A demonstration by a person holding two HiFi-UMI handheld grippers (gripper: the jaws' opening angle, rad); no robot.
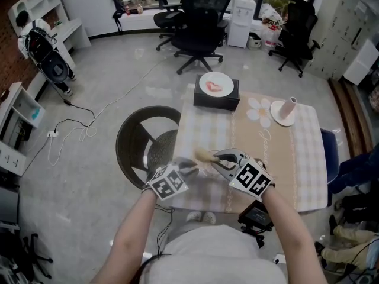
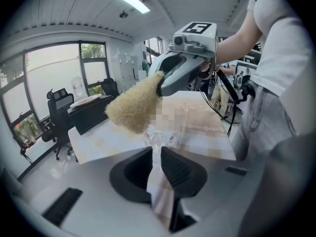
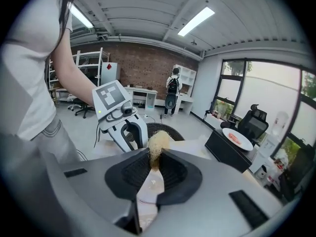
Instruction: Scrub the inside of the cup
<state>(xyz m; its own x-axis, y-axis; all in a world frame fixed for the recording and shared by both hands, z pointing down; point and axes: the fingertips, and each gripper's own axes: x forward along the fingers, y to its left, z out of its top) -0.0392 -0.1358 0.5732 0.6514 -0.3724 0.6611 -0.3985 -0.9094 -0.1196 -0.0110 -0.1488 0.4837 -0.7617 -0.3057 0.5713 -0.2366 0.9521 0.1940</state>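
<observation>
Only its own view shows the left gripper (image 2: 157, 152) pinching the clear cup (image 2: 159, 138). At eleven o'clock, the right gripper (image 2: 159, 89) clamps the brush (image 2: 132, 107).

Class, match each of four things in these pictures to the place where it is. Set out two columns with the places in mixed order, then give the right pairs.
Things
1. beige scrubber
2. clear cup
3. white plate
4. pink cup

Places
A. on the white saucer
B. gripped in the left gripper
C. on the black box
D. gripped in the right gripper

Pairs: 1-D, 2-B, 3-C, 4-A
</observation>
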